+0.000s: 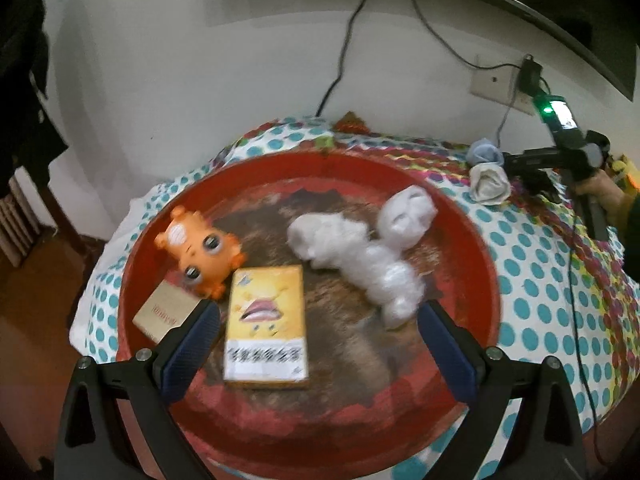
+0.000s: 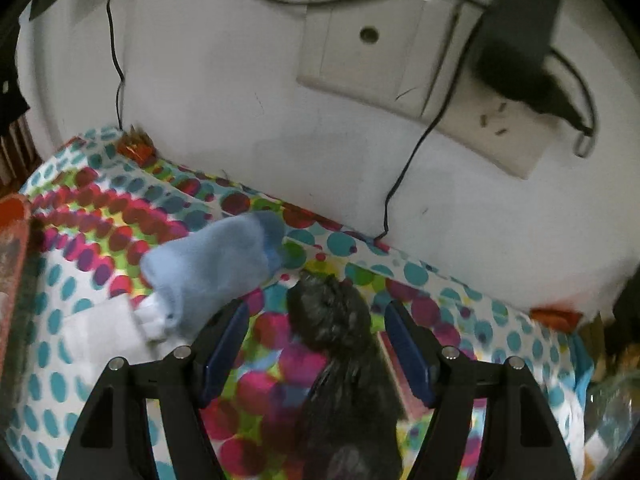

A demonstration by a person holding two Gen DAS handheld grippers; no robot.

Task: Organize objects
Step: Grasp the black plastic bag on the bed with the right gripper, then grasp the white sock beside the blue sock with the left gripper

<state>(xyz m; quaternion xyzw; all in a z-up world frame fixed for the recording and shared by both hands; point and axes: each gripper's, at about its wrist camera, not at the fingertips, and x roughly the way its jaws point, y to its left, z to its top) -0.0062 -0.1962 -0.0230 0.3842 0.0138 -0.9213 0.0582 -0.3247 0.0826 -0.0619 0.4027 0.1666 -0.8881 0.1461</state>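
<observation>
Both jaws stand wide, holding nothing. Right gripper (image 2: pixel 316 344) straddles a crumpled black bag (image 2: pixel 340 344) on the dotted cloth (image 2: pixel 80 240), blue sock (image 2: pixel 212 264) at ten o'clock: it should probably sink lower and centre before closing. Only the left gripper (image 1: pixel 318 330) view shows the red tray (image 1: pixel 472 248) holding the yellow box (image 1: pixel 266 320), orange toy (image 1: pixel 200 248) and white wad (image 1: pixel 360 256); the bag is not visible there.

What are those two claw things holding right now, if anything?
Nothing. The left gripper hangs open over the red tray. The right gripper is open around a black bundle, its fingers not touching it.
</observation>
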